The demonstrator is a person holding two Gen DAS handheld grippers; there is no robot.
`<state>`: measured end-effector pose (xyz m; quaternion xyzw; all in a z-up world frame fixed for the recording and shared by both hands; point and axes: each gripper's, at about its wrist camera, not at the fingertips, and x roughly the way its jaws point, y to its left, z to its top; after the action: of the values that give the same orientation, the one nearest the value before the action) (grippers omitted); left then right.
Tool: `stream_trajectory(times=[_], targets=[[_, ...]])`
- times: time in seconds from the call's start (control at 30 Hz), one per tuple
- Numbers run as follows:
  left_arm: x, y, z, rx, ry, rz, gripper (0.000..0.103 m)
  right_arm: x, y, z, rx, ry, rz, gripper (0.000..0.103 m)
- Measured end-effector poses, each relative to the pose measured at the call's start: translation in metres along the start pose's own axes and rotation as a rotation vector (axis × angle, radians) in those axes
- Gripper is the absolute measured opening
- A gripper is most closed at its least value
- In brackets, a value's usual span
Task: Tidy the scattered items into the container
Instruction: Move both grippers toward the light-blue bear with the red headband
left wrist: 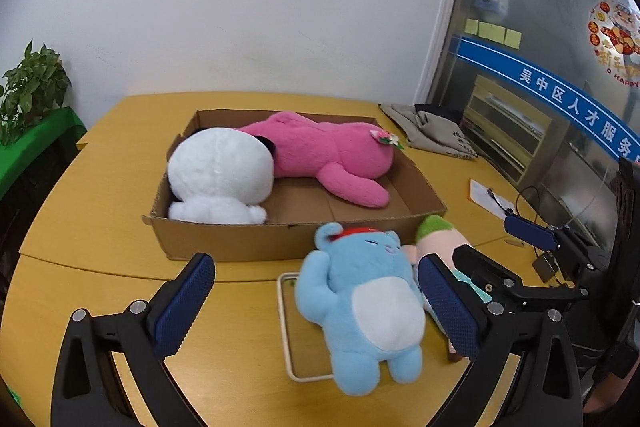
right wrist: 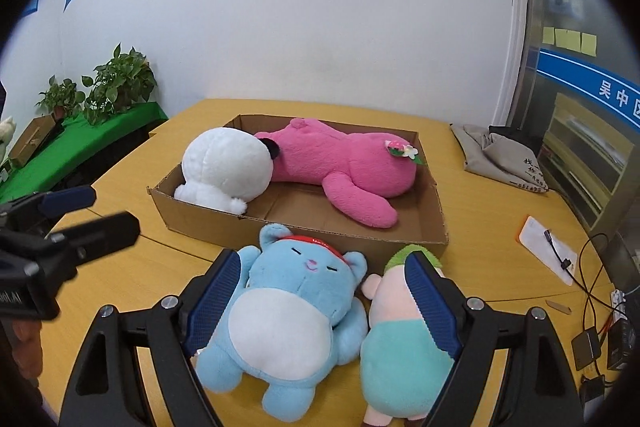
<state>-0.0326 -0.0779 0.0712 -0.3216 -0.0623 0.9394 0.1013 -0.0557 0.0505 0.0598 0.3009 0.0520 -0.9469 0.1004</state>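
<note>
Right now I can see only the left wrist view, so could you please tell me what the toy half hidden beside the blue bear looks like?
Observer: In the right wrist view the doll lies close beside the blue bear; it has green hair, pale pink skin and a teal outfit.
Operator: Thank you. Is the right gripper holding either one?
Observer: No. The right gripper is open, and its fingers hang over both toys without pressing on them.
Operator: And what sits on the green cloth at the far left?
Observer: Two potted plants, not one, and a small brown box beside them.
</note>
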Motion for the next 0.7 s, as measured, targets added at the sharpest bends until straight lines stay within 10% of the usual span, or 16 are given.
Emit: stream_trajectory(times=[0.7], targets=[[0.01, -0.008, -0.009, -0.003, 0.025, -0.019, 0.103, 0.011, -0.014, -0.005, 0.032, 0.023, -0.001, 0.084]])
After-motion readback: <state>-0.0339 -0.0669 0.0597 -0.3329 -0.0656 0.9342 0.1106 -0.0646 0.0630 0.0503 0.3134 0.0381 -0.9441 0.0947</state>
